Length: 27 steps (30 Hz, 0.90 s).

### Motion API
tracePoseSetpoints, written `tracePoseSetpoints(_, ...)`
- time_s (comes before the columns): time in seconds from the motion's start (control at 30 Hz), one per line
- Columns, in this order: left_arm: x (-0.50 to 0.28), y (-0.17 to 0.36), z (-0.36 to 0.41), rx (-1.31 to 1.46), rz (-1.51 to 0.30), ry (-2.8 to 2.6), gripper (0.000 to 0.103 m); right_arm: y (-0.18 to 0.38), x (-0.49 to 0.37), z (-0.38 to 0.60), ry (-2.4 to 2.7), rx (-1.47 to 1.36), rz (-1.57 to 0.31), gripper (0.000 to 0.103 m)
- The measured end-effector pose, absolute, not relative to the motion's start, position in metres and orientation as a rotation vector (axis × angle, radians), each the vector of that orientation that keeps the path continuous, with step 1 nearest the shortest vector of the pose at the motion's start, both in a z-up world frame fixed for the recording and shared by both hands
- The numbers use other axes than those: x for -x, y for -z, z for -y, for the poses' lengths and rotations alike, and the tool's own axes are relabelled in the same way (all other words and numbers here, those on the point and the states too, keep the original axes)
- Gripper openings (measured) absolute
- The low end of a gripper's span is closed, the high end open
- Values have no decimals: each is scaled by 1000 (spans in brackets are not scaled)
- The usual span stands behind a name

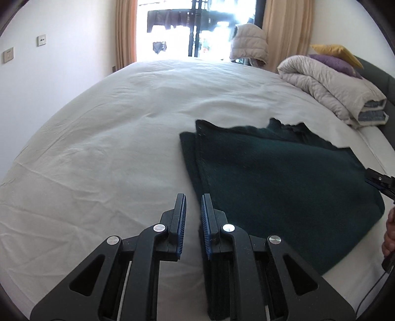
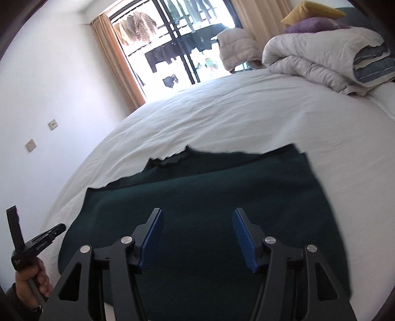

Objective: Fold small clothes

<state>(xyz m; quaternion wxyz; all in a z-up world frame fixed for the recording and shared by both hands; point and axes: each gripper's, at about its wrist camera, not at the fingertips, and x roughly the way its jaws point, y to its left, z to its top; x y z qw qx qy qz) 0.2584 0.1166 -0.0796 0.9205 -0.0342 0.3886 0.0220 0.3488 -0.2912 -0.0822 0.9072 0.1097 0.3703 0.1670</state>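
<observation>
From my left wrist view, the left hand-held gripper [image 1: 193, 197] sits low at 6 o'clock, its blue pads [image 1: 182, 222] drawn close with only a narrow gap of white sheet showing between them — nothing is pinched there, so I read it as nearly closed on air. The dark green garment [image 1: 271, 185] lies flat on the bed [image 1: 98, 148], spreading from the centre out toward 3 and 4 o'clock, its hemmed left edge running just past the right pad. A folded layer shows along its far edge near 1 o'clock.

From my right wrist view, the right hand-held gripper [image 2: 197, 214] is released — its blue pads [image 2: 244, 237] stand wide apart, hovering over the near middle of the garment [image 2: 209, 192], which fills the frame from 9 o'clock across to 4 o'clock. I cannot tell whether the tips touch the cloth.

At 8 o'clock in that view the person's left hand [image 2: 32, 284] grips the handle of the other tool beside the garment's edge.

Further up the bed, a rolled pale duvet [image 2: 321, 54] lies at 1 o'clock with a purple pillow [image 2: 311, 24] and a yellow pillow [image 2: 311, 10] behind it. A window [image 2: 177, 37] with curtains sits at 12 o'clock.
</observation>
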Motion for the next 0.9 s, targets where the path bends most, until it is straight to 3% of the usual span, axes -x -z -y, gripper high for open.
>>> tracePoseSetpoints(0.13, -257, 101, -112, 64, -856, -31, 13, 113, -343, 299, -326, -257, -795, 58)
tracePoseSetpoints(0.43, -253, 106, -121, 122, -884, -30, 15, 100, -296, 368, -137, -523, -733, 60)
tracePoseSetpoints(0.7, -210, 93, -144, 389, -867, -38, 19, 88, -280, 296, -391, -568, -714, 60)
tracePoseSetpoints(0.8, -191, 95, -154, 514, -863, -29, 40, 91, -292, 269, -435, -548, -734, 61)
tracePoseSetpoints(0.83, -187, 95, -156, 534, -853, -28, 60, 95, -296, 263, -443, -545, -750, 63)
tracePoseSetpoints(0.87, -184, 93, -157, 540, -842, -24, 73, 103, -301, 259, -441, -552, -778, 66)
tracePoseSetpoints(0.9, -182, 92, -156, 532, -840, -25, 75, 112, -306, 259, -420, -570, -810, 66)
